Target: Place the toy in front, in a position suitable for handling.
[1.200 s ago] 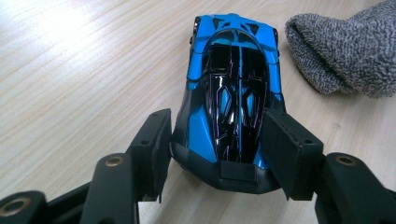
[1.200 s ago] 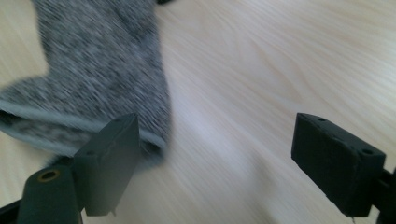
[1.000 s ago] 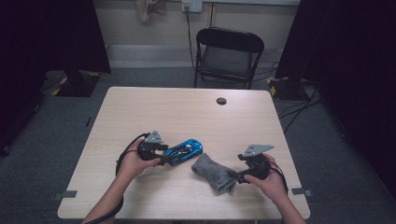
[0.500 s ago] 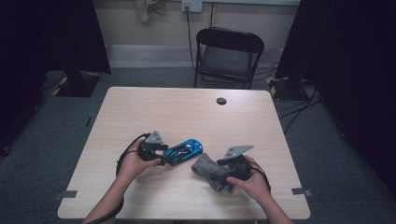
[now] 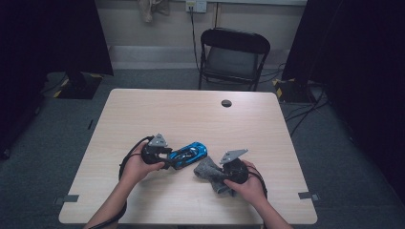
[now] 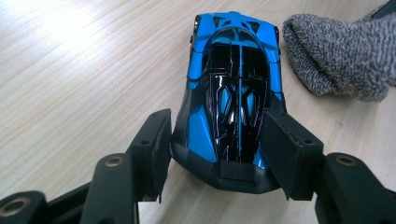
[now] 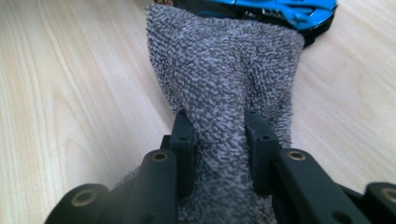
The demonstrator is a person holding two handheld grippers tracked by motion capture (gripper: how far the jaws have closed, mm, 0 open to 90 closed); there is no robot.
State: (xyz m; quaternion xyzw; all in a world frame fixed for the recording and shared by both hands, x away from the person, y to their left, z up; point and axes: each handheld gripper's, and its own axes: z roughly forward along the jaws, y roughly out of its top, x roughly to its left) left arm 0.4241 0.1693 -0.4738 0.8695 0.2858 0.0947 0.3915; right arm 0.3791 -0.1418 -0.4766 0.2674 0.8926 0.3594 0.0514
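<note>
The blue car [image 6: 233, 88] sits near the table's [image 5: 191, 114] front, its tail clamped by the left gripper [image 6: 217, 144]. Just beside its nose lies the grey cloth [image 7: 224, 84], and the right gripper [image 7: 217, 140] has slid in since a second ago, jaws just closing, now pinching a bunched fold between them: looks set for wiping the car

Wood-look table [image 5: 191, 114] with a little round black thing [image 5: 226, 103] near its far edge, well past the tools. Black folding chair [image 5: 234, 57] behind that, wall outlet [image 5: 196, 5] above, cables [image 5: 305, 102] on the floor off right.
</note>
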